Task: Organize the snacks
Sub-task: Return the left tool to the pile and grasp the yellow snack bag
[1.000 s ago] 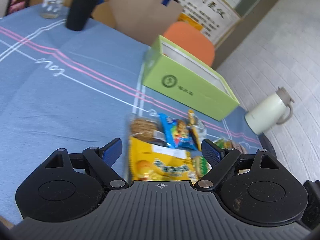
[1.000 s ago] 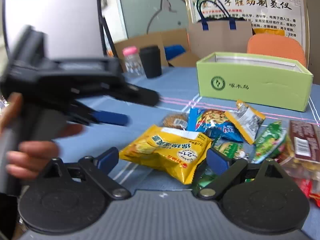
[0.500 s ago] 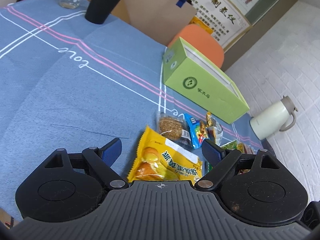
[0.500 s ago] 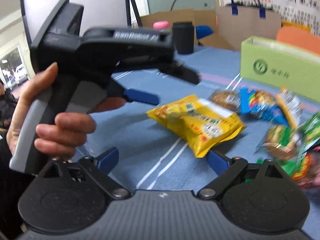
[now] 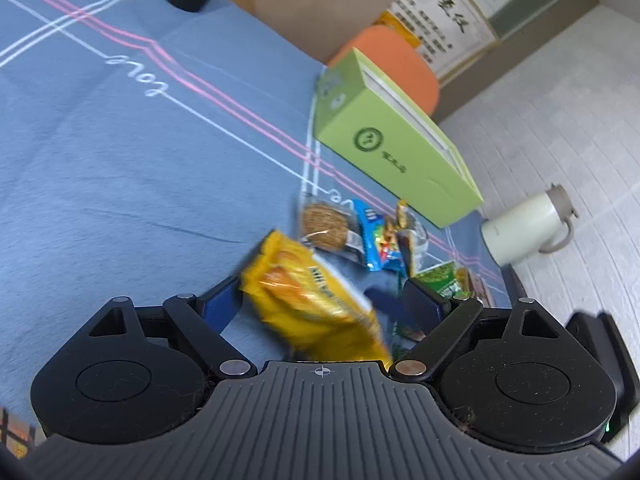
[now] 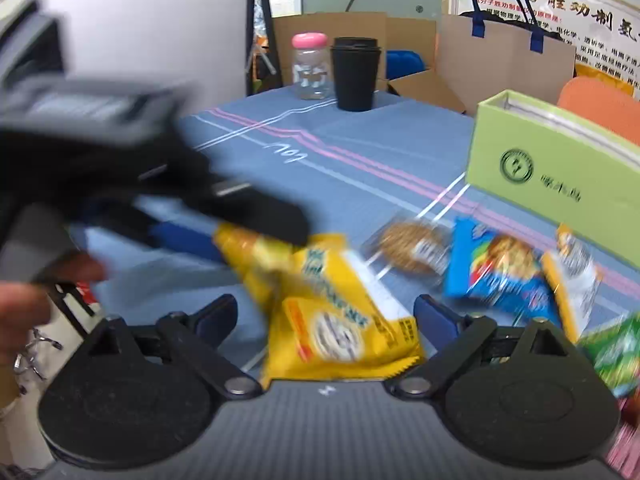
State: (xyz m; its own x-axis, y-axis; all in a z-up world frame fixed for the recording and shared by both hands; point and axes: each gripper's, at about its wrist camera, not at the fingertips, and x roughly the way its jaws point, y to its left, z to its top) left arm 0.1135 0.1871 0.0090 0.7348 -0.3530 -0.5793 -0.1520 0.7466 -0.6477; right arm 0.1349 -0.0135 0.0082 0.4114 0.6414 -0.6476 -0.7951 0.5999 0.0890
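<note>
Snacks lie in a loose heap on a blue cloth table (image 5: 120, 168), none of them in a container. Nearest, a crinkly yellow packet (image 5: 316, 300) sits between the spread blue pads of the left gripper (image 5: 322, 304), which is open; whether a pad touches the packet cannot be told through the blur. From the other side, the right gripper (image 6: 326, 316) is also open, the same yellow packet (image 6: 336, 316) lying between its pads. Just beyond it are a round brown cookie (image 6: 408, 248) in clear wrap, a glossy blue bag (image 6: 500, 272), a small yellow-edged clear pouch (image 6: 576, 276) and green packets (image 6: 616, 352). Farther on stands a long, light green cardboard box (image 6: 552, 176), open-topped with a white inner lining; its inside is hidden. At the far edge stand a matte black lidded cup (image 6: 355, 74) and a clear jar (image 6: 310, 66) with a pink lid.
</note>
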